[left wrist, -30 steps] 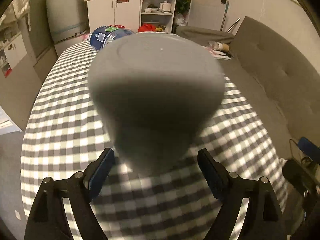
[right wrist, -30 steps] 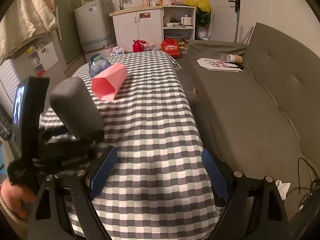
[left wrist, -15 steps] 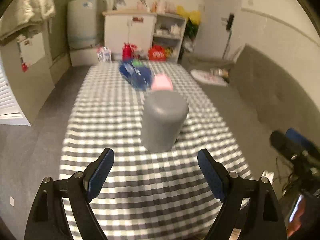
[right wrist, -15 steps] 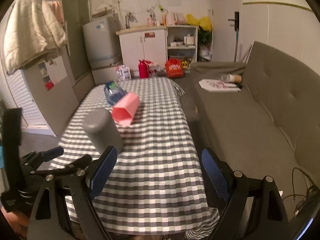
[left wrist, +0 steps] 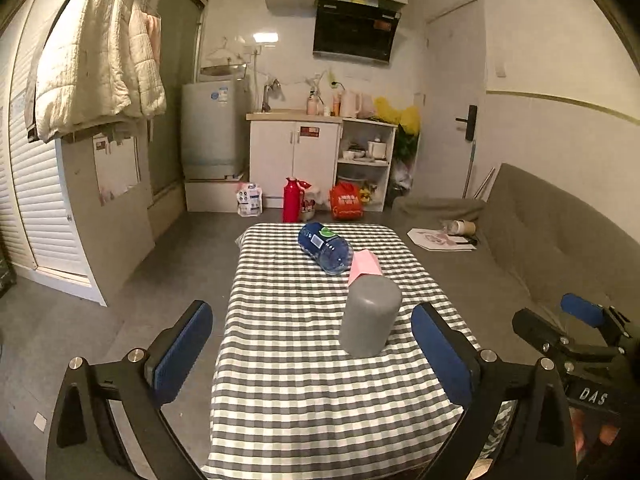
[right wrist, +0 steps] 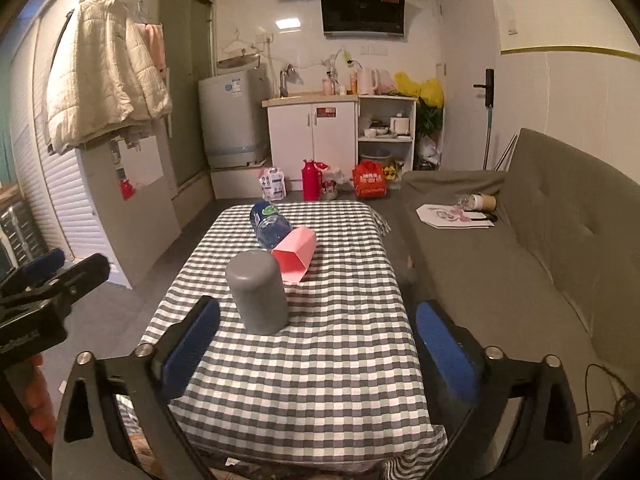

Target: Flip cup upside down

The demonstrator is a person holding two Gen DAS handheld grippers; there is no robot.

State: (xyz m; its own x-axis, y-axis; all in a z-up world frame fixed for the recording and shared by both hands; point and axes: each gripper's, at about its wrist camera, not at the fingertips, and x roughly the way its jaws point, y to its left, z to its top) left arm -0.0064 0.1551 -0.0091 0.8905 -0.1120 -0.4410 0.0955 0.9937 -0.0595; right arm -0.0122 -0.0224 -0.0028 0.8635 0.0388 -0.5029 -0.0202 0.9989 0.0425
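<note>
A grey cup [left wrist: 370, 316] stands upside down, closed base up, on the checked tablecloth [left wrist: 288, 360]; it also shows in the right wrist view [right wrist: 258, 292]. My left gripper [left wrist: 312, 356] is open and empty, drawn back well short of the cup. My right gripper [right wrist: 316, 352] is open and empty, also back near the table's front edge. Each gripper shows at the edge of the other's view.
A pink hexagonal cup [right wrist: 295, 254] lies on its side just behind the grey cup. A blue water bottle [left wrist: 324, 247] lies beyond it. A grey sofa [right wrist: 520, 264] runs along the table's right side. Cabinets and a red flask [left wrist: 291, 200] stand at the back.
Both grippers have pulled back and up from the table. The left gripper was close around the grey cup a second ago and is now well clear of it; the cup stays upside down.
</note>
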